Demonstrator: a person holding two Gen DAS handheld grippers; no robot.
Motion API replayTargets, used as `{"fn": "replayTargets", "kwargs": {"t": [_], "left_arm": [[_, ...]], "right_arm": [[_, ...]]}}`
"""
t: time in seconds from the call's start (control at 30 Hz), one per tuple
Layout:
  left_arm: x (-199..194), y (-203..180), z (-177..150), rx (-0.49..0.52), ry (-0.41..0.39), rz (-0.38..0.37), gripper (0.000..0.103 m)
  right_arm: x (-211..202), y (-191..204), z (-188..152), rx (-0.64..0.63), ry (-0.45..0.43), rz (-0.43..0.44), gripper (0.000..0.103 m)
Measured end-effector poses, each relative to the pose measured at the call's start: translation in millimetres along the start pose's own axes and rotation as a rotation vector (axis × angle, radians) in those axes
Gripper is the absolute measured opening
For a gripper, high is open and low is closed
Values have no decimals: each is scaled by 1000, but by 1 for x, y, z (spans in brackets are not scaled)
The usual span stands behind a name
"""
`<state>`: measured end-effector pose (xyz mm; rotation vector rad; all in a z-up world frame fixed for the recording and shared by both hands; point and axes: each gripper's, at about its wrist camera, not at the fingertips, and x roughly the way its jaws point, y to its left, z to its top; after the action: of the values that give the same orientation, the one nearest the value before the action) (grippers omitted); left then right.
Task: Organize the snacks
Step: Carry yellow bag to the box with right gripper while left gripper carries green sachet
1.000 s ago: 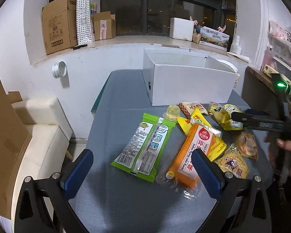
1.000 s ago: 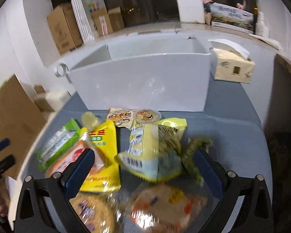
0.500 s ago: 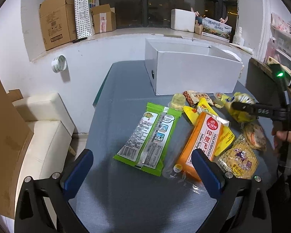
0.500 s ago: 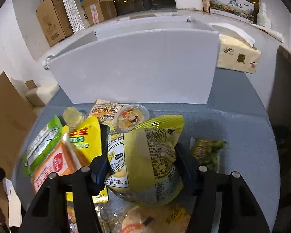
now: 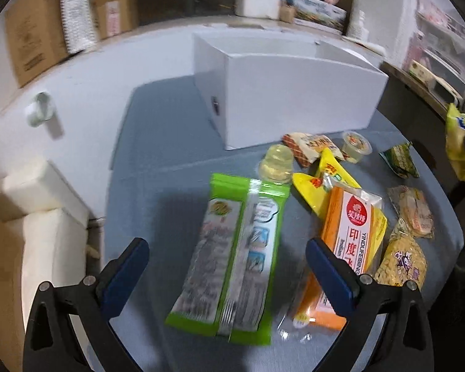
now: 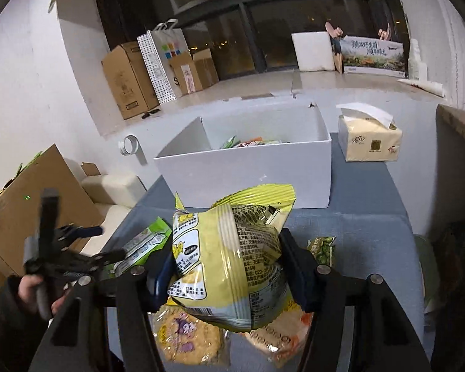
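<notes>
While the right gripper (image 6: 226, 276) held the yellow chip bag (image 6: 229, 254) clamped above the table's (image 5: 170, 130) near edge, the white box (image 6: 247, 167) at its far edge already contained several packets; the left gripper (image 5: 226, 266) hovered wide over the green packet (image 5: 232, 254), with roughly 9 snacks left.

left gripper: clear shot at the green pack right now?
Probably yes. The left gripper is open, its fingers either side of the green pack, which lies flat on the table with nothing on it. The orange pack lies close on one side.
</notes>
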<state>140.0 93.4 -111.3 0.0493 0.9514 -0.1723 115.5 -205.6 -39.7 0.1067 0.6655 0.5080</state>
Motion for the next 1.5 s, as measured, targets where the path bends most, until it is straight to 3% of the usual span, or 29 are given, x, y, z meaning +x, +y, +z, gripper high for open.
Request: {"fn": "replayTargets", "kwargs": {"t": [0.1, 0.33, 0.37, 0.4, 0.47, 0.57, 0.63, 0.87, 1.07, 1.2, 1.37, 1.5], "left_arm": [[17, -5, 6, 58, 41, -20, 103], [40, -13, 4, 146, 81, 12, 101], [42, -14, 3, 156, 87, 31, 99], [46, -13, 0, 153, 100, 26, 88], [44, -12, -1, 132, 88, -32, 71], [39, -13, -4, 130, 65, 7, 62], [34, -13, -5, 117, 51, 14, 60], [-24, -10, 2, -6, -120, 13, 60], [-84, -20, 48, -74, -288, 15, 60], [-108, -30, 90, -46, -351, 15, 60], [-84, -48, 163, -2, -351, 36, 60], [-49, -55, 202, 7, -317, 81, 60]], "right_arm": [[-2, -7, -5, 18, -3, -2, 65], [-6, -17, -12, 55, 8, -2, 65], [-6, -17, -12, 54, 8, -4, 65], [-6, -17, -13, 52, 9, -5, 66], [-7, -17, -13, 52, 8, -9, 66], [-6, -18, -14, 56, 12, -9, 66], [-7, -18, -14, 53, 12, -9, 66], [-11, -20, -11, 59, -4, -19, 66], [-4, -14, 7, 21, -8, -20, 66], [8, -13, 47, 0, -33, -19, 66], [43, -24, 109, -4, -50, -44, 66], [86, -39, 151, -8, -10, -88, 66]]}}
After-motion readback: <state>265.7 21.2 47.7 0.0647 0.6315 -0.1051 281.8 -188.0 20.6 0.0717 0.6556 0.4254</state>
